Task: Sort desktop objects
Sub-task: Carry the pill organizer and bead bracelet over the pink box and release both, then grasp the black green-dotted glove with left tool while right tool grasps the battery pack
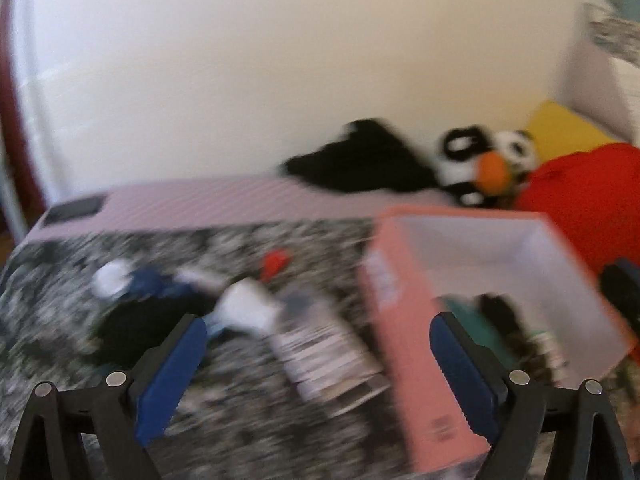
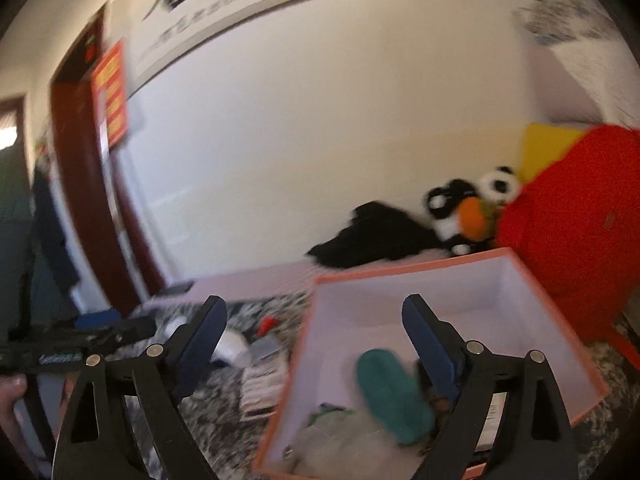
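Both the left gripper (image 1: pixel 318 354) and right gripper (image 2: pixel 314 342) hover spread and empty, ready to load the pink box (image 2: pixel 440 276).

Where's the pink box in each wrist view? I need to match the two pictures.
Left wrist: the pink box sits right of centre, running to the lower right.
Right wrist: pink box fills the lower centre and right, under the right tongs.
Shared landmark: the panda plush behind it.

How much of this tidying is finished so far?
Partly. The pink box already holds a teal item among blurry others. Both the left gripper and right gripper are open and empty. A white object and red piece remain outside.
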`<state>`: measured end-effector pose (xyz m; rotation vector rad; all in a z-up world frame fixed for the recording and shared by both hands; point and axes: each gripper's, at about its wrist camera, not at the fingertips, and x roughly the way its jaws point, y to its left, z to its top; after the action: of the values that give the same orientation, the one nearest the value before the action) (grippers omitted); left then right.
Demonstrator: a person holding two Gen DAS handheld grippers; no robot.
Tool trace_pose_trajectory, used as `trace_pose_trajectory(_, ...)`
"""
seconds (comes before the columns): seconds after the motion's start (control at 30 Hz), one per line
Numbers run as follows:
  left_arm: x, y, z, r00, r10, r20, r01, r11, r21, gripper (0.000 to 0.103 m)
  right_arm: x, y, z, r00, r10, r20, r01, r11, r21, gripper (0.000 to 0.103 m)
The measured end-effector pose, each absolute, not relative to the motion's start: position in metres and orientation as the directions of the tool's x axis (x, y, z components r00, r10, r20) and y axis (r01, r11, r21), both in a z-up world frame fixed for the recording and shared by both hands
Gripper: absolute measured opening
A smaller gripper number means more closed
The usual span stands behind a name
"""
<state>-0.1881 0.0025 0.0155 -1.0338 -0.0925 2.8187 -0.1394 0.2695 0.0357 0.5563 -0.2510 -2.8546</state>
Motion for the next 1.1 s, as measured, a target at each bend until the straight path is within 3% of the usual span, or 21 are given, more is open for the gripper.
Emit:
trace_pose_trajectory(0.27, -0.179, -0.115, -0.056, -0.675, 0.052, -0.736, 0.086, -0.985, -0.148, 0.094, -0.149, 0.158, -0.013, -0.784, -0.360, -0.505, 0.368, -0.926, 0.090, 0.092)
trace_pose_trajectory(0.43, -0.184, -0.147, -0.092, -0.647, 0.014, -0.763, 0.137, -0.981, -0.134, 0.094, -0.170, 0.101, -0.061, -0.702, -0.334, -0.629, 0.422, -0.907, 0.011, 0.093)
trace_pose_trajectory(0.67, -0.235, -0.144, -0.111, -0.627, 0.008, -0.779, 0.099, -0.991, -0.090, 0.094, -0.222, 0.072, -0.110, -0.673, -0.180, -0.717, 0.373, -0.920, -0.120, 0.093)
trace_pose_trajectory(1.0, -0.309, -0.150, -0.150, -0.570, -0.007, -0.821, 0.088, -0.995, -0.053, 0.094, -0.289, 0.083, -0.166, -0.581, -0.099, -0.808, 0.278, -0.957, -0.082, 0.094)
trace_pose_trajectory(1.07, -0.315, -0.154, -0.153, -0.577, -0.008, -0.817, 0.092, -0.994, -0.055, 0.089, -0.294, 0.081, -0.173, -0.588, -0.080, -0.805, 0.269, -0.958, -0.101, 0.095)
trace_pose_trajectory(1.1, -0.316, -0.157, -0.152, -0.588, 0.008, -0.809, 0.089, -0.993, -0.074, 0.069, -0.295, 0.081, -0.176, -0.593, -0.073, -0.802, 0.268, -0.957, -0.111, 0.095)
